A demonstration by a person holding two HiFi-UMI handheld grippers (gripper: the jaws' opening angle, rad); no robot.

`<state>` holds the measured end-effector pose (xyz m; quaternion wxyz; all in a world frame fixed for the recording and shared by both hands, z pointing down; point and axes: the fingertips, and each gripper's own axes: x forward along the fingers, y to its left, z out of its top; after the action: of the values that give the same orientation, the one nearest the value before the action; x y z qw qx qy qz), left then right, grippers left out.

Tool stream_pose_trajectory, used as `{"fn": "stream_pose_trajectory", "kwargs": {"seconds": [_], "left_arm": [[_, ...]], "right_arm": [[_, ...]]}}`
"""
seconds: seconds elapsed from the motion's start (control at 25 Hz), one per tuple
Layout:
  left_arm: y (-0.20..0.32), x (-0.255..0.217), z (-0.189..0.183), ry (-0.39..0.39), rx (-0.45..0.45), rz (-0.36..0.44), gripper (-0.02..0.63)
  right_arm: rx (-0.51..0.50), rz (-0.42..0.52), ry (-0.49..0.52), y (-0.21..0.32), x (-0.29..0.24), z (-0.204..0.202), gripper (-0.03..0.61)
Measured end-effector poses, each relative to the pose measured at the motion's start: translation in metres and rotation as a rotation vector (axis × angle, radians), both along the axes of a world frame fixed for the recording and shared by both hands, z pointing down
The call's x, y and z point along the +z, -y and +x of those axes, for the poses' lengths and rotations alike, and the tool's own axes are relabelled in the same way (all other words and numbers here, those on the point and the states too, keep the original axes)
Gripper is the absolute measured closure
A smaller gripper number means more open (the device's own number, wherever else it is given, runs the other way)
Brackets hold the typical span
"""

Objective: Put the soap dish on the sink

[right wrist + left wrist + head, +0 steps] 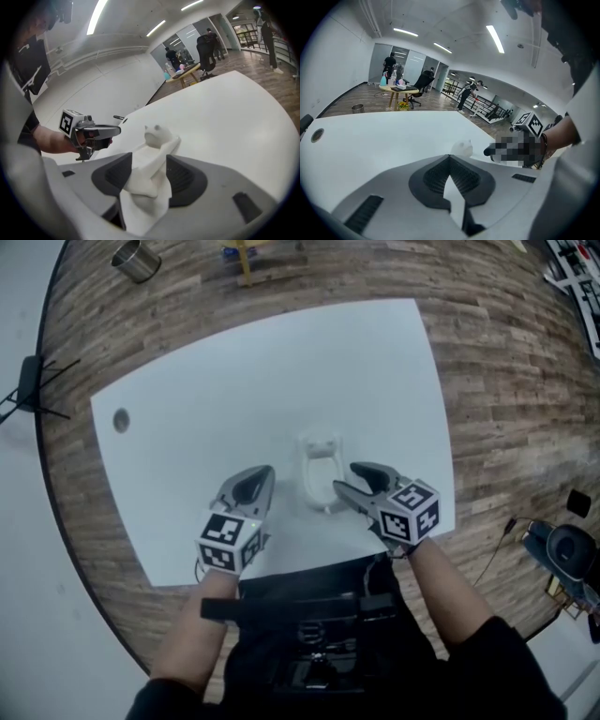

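While resting on the white surface (pixel 206 399), the soap dish (pixel 154 136) is flanked, unpinched, by the spread jaws of the right gripper (pixel 149 161); the left gripper (pixel 450 156) is closed, empty. The dish is judged light, rigid and slippery, best clasped across its sides.

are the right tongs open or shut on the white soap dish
Open: the right tongs have their dark pads apart, the white frog-shaped soap dish sitting between them.

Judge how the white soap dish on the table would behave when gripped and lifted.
The soap dish looks moulded and rigid, so probably stiff. Smooth curved sides may slip when gripped. Small and hollowed, likely light.
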<state>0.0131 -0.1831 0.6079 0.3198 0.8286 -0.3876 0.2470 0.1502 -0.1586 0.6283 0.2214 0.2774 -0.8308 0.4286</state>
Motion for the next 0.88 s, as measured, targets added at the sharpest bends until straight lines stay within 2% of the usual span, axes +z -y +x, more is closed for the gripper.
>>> {"fn": "stream_pose_trajectory", "kwargs": {"seconds": [0.36, 0.88], "left_arm": [[-0.007, 0.017, 0.012, -0.016, 0.03, -0.056, 0.624], [-0.007, 0.033, 0.029, -0.018, 0.105, -0.113, 0.624]], "right_arm": [[0.007, -0.13, 0.094, 0.002, 0.006, -0.006, 0.305], [-0.039, -0.26, 0.143, 0.003, 0.018, -0.017, 0.304]]}}
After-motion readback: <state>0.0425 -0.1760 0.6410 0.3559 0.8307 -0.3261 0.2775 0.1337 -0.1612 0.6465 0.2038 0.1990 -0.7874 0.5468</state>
